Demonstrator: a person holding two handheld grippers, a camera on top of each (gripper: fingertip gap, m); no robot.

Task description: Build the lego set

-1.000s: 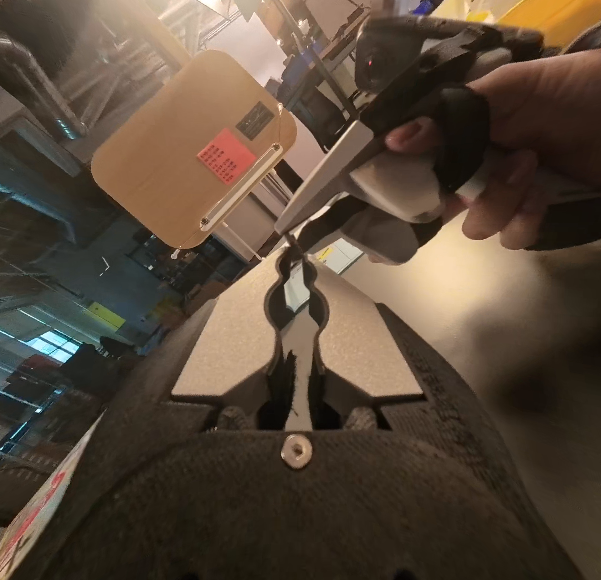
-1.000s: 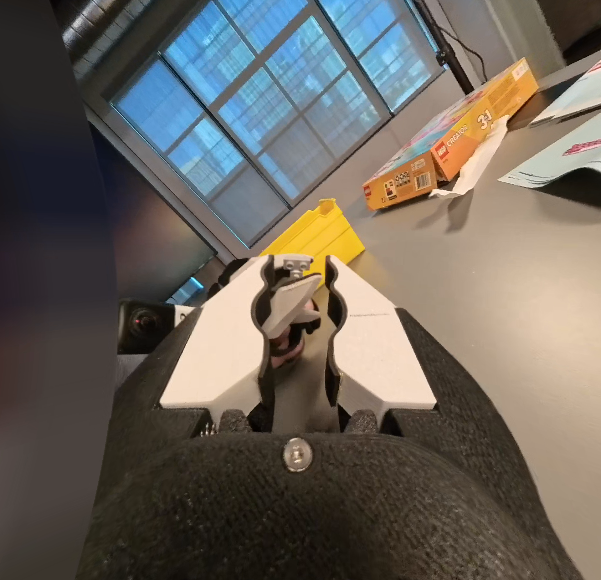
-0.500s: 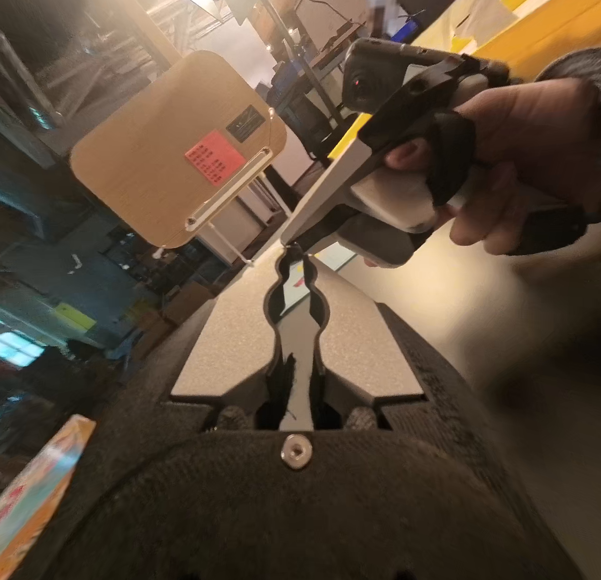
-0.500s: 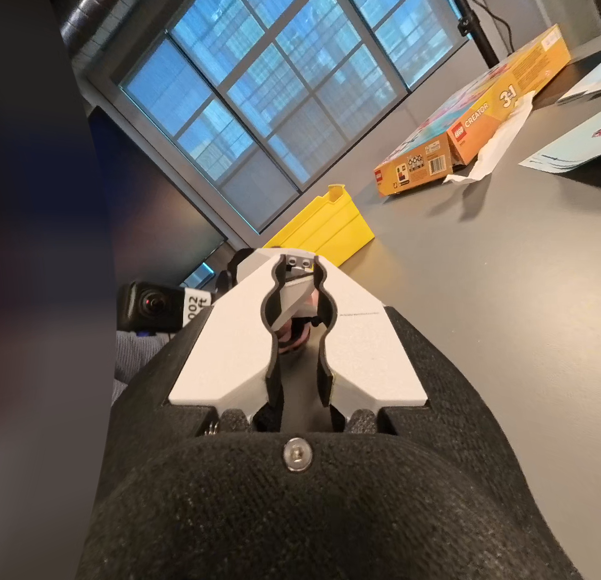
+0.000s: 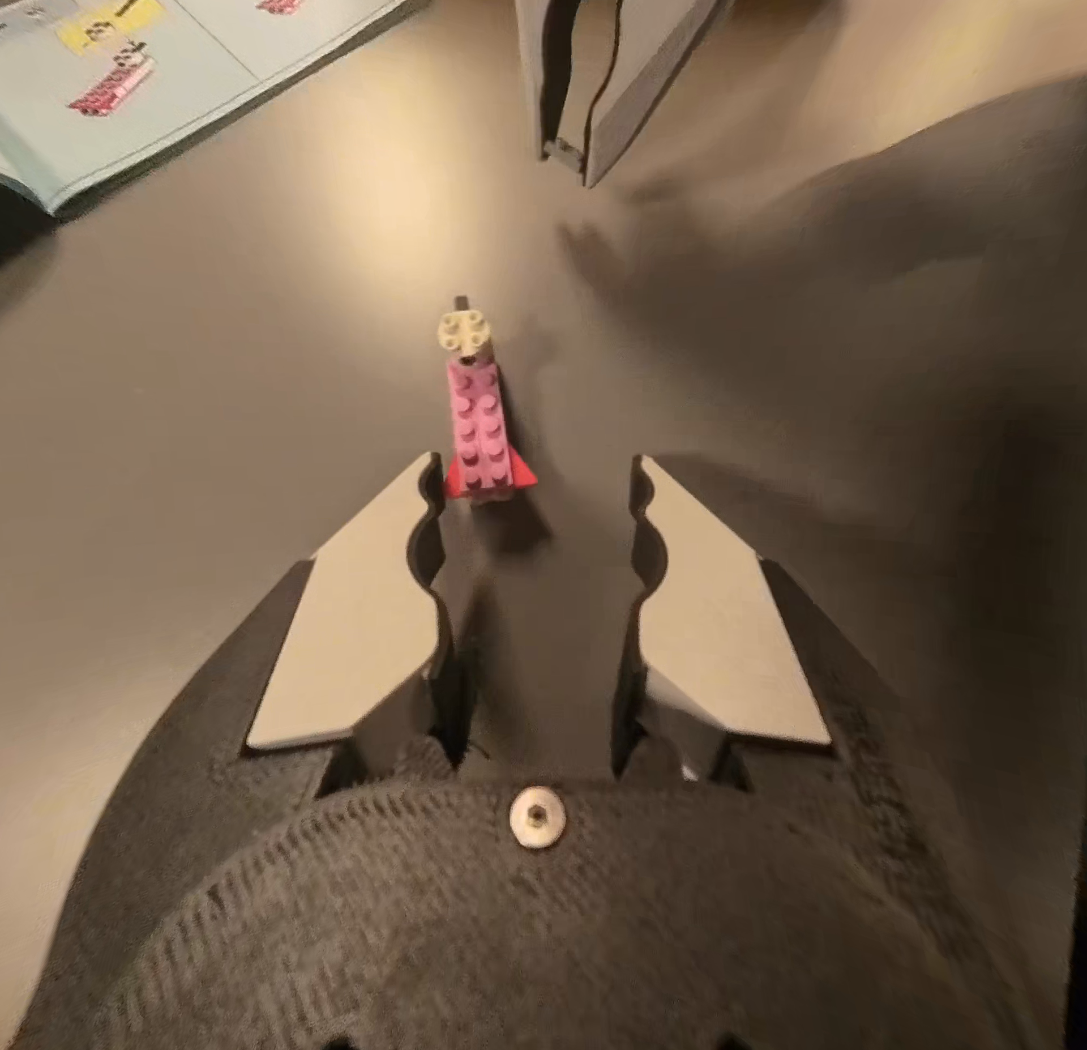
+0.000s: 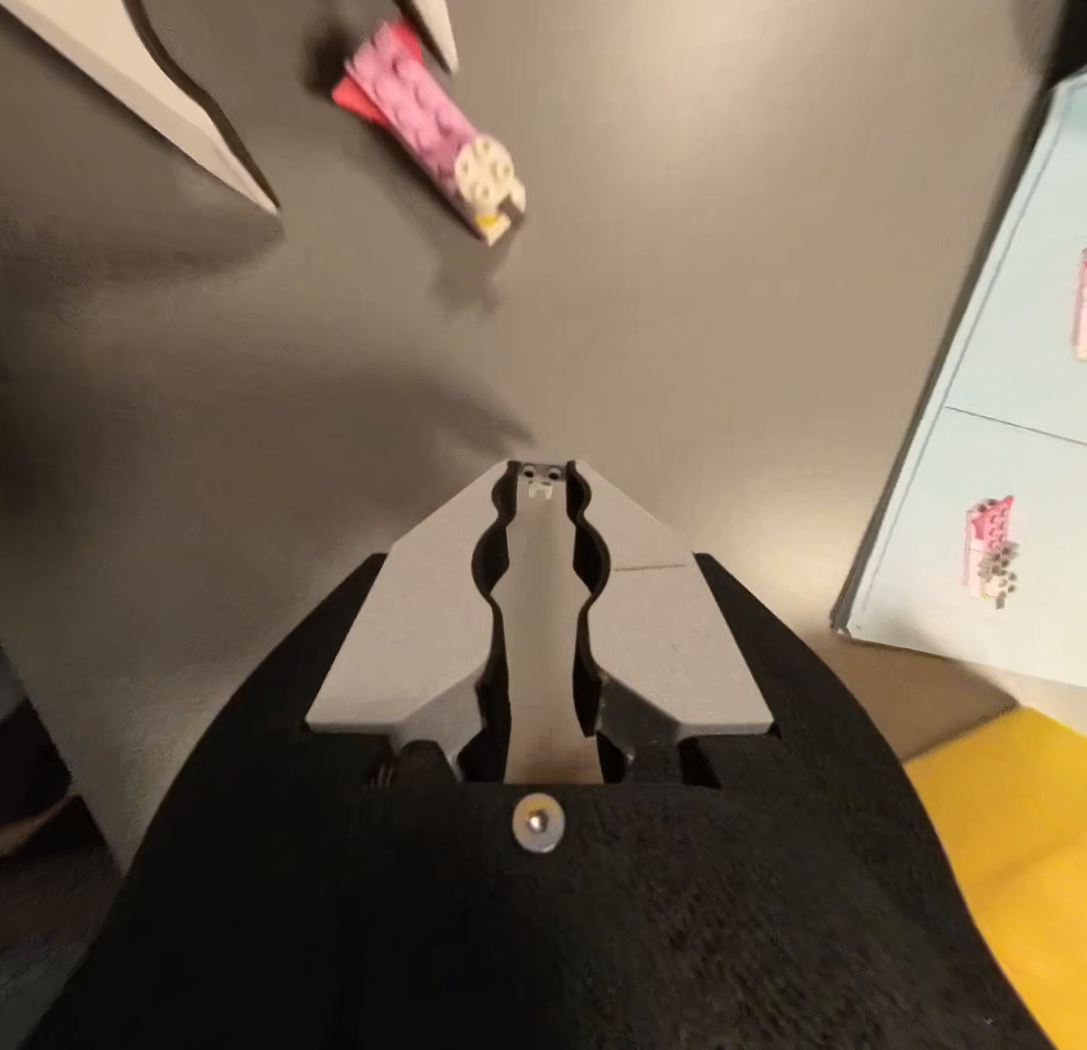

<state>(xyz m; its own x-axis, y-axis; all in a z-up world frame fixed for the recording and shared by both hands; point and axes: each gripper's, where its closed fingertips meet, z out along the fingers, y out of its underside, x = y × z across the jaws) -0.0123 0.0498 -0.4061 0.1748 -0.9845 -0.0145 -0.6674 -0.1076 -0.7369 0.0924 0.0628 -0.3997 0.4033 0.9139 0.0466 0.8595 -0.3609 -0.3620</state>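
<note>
Left gripper (image 5: 536, 474) fingers wide apart, pink brick build (image 5: 479, 427) just ahead; right gripper (image 6: 542, 473) clamps small grey piece (image 6: 542, 476).

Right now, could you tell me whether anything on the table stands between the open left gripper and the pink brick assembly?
Nothing visible does. The left gripper is open, and the pink brick assembly lies on the bare table just ahead, near its left fingertip.

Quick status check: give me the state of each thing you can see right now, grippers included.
left gripper: open, holding nothing.
right gripper: shut on a small grey piece at its fingertips.
pink brick model: lying free on the table, beside the left fingertip.
instruction booklet: open, flat.
</note>
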